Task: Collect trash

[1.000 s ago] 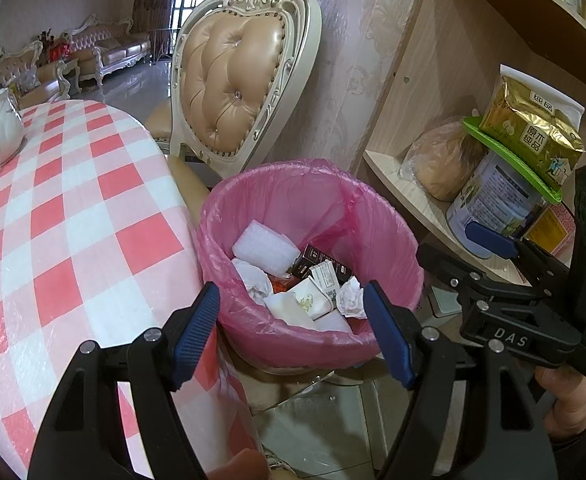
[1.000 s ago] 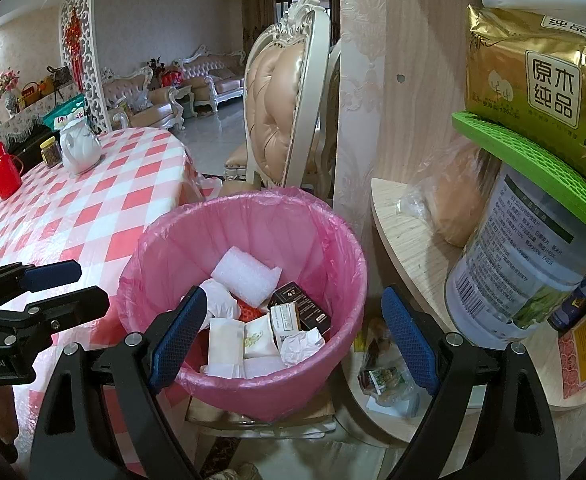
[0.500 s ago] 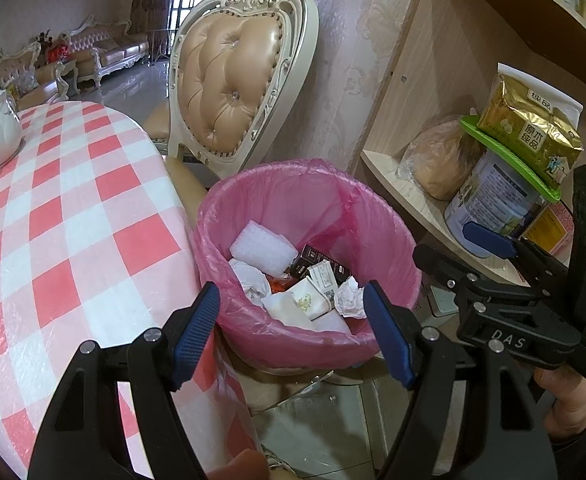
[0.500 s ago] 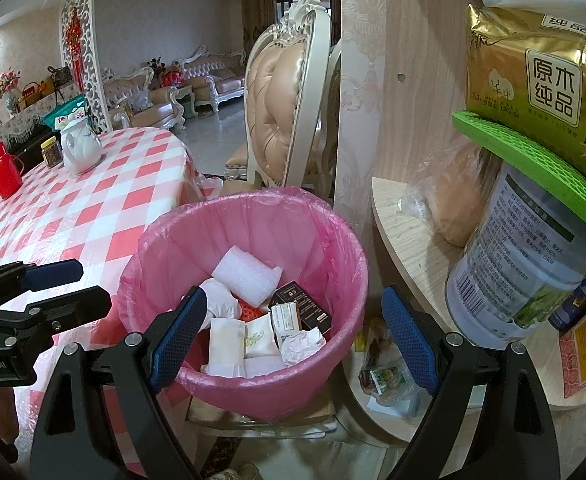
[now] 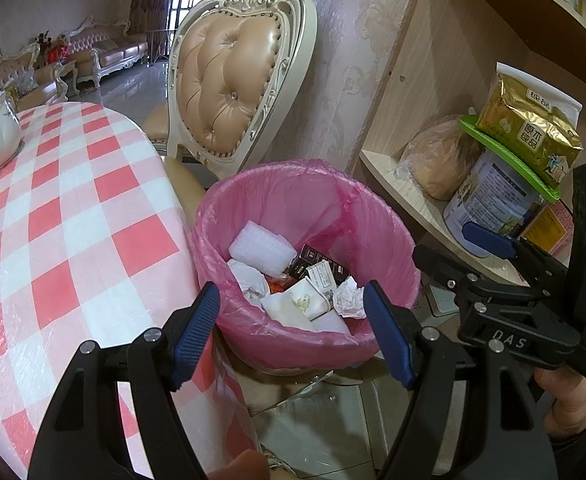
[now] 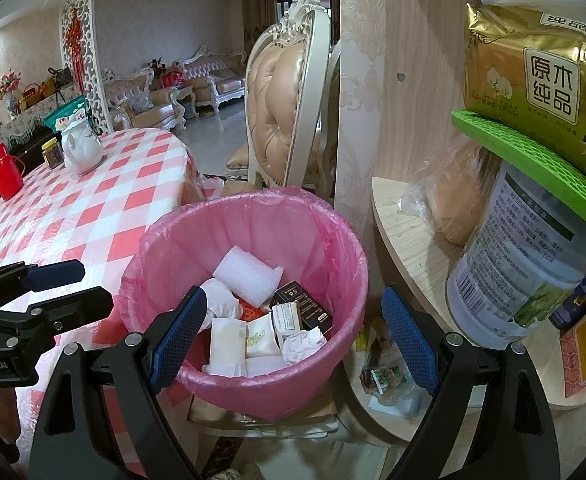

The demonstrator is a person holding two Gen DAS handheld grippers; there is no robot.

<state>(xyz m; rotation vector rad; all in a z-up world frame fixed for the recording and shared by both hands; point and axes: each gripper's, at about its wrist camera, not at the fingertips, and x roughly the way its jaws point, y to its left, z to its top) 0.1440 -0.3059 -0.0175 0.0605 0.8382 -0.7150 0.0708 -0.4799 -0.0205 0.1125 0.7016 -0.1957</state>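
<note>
A bin lined with a pink bag (image 5: 377,220) (image 6: 325,236) stands between the table and the shelf. Inside lie a white foam block (image 5: 262,250) (image 6: 248,276), a black box (image 5: 313,262) (image 6: 307,308), small white packets (image 6: 261,336) and crumpled paper (image 5: 349,298) (image 6: 303,346). My left gripper (image 5: 293,336) hovers open over the bin's near rim, nothing between its blue pads. My right gripper (image 6: 293,336) is likewise open and empty above the near rim. Each gripper shows in the other's view: the right one (image 5: 489,248) at the right edge, the left one (image 6: 57,284) at the left edge.
A table with a red-and-white checked cloth (image 5: 53,208) (image 6: 93,200) lies left, bearing a white teapot (image 6: 80,150) and a red flask (image 6: 5,172). A padded chair (image 5: 233,80) stands behind the bin. Right, a wooden shelf (image 6: 409,236) holds a tin (image 6: 521,268), a gold packet (image 6: 541,68) and a bagged loaf (image 5: 437,160).
</note>
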